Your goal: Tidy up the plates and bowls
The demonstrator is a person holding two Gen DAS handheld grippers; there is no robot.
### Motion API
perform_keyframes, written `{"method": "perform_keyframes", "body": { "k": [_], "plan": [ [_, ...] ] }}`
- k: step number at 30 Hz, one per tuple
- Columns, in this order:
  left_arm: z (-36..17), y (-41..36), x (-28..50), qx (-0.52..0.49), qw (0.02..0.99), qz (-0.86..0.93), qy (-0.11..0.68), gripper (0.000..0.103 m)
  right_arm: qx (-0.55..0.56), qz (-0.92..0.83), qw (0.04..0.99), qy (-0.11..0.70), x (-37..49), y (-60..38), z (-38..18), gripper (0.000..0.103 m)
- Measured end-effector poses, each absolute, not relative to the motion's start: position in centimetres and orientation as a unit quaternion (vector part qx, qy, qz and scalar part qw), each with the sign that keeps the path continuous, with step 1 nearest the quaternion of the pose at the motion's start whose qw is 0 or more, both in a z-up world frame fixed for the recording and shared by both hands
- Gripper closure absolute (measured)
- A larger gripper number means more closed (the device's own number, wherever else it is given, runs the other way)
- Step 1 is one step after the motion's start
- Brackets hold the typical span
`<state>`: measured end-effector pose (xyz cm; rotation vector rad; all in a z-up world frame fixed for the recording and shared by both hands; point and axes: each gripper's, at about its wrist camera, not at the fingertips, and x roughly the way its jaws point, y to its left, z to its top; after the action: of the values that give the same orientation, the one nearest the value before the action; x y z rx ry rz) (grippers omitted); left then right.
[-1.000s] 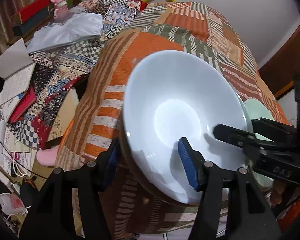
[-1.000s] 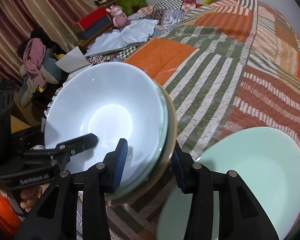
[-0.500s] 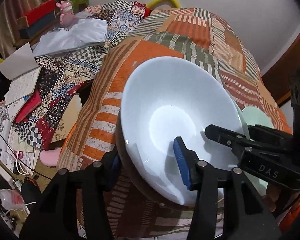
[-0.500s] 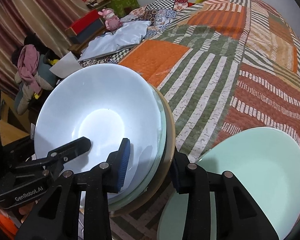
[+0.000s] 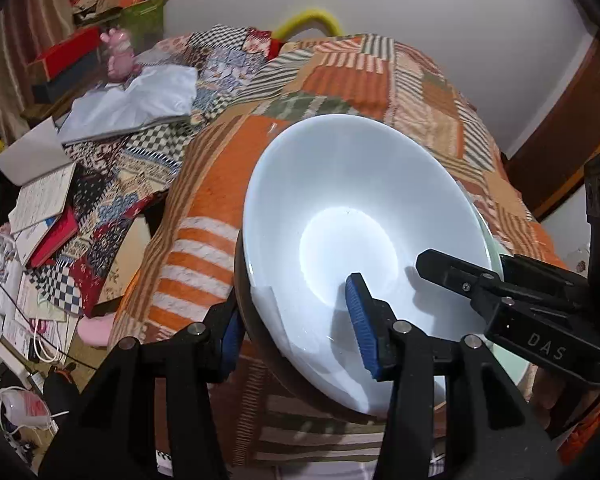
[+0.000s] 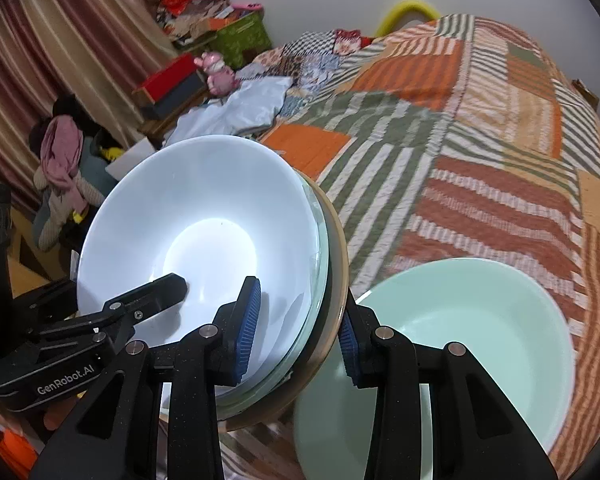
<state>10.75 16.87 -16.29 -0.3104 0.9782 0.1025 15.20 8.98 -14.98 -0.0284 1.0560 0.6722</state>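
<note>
Between the blue pads of the left gripper [image 5: 296, 332] and the right gripper [image 6: 298, 330] sits the bowl stack [image 6: 204, 240]; both jaws pinch its rim, half closed.

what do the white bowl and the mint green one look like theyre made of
White bowl: likely glazed ceramic or opal glass; glossy, with a bright glare in its base. Mint green bowl: probably similar glassware or melamine; smooth, opaque, softer sheen.
</note>
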Motion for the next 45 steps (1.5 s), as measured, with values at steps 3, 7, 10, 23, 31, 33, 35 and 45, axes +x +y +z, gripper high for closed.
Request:
{"method": "perform_keyframes", "body": {
  "k": [3,7,10,23,31,33,35,45],
  "plan": [
    [-15.6,15.7,11.0,-0.145,0.874,0.039,0.463,0.055,-0.009,0.307,0.818,0.486,15.2,7.8,-14.3,0.07],
    [-14.9,14.0,11.4,-0.139,0.877,0.026,0.459,0.055,0.0,0.295,0.826,0.48,15.1,6.0,-13.7,0.07],
    [-14.6,12.6,11.6,-0.134,0.879,0.016,0.458,0.055,0.005,0.285,0.831,0.477,15.0,4.7,-13.4,0.07],
    [-14.4,7.5,12.5,-0.119,0.878,-0.024,0.463,0.055,0.021,0.251,0.845,0.472,14.1,-0.4,-13.0,0.07],
    [-15.1,5.1,13.6,-0.111,0.872,-0.041,0.474,0.055,0.033,0.232,0.846,0.478,14.0,-2.8,-13.6,0.07],
    [-15.3,4.6,13.9,-0.109,0.871,-0.044,0.477,0.055,0.036,0.227,0.846,0.481,14.1,-3.3,-13.8,0.07],
    [-15.6,4.2,14.2,-0.108,0.869,-0.048,0.481,0.055,0.039,0.223,0.845,0.484,14.1,-3.7,-14.0,0.07],
    [-17.7,2.8,15.6,-0.102,0.856,-0.061,0.503,0.055,0.052,0.21,0.835,0.505,14.6,-5.2,-15.9,0.07]
  ]
}}
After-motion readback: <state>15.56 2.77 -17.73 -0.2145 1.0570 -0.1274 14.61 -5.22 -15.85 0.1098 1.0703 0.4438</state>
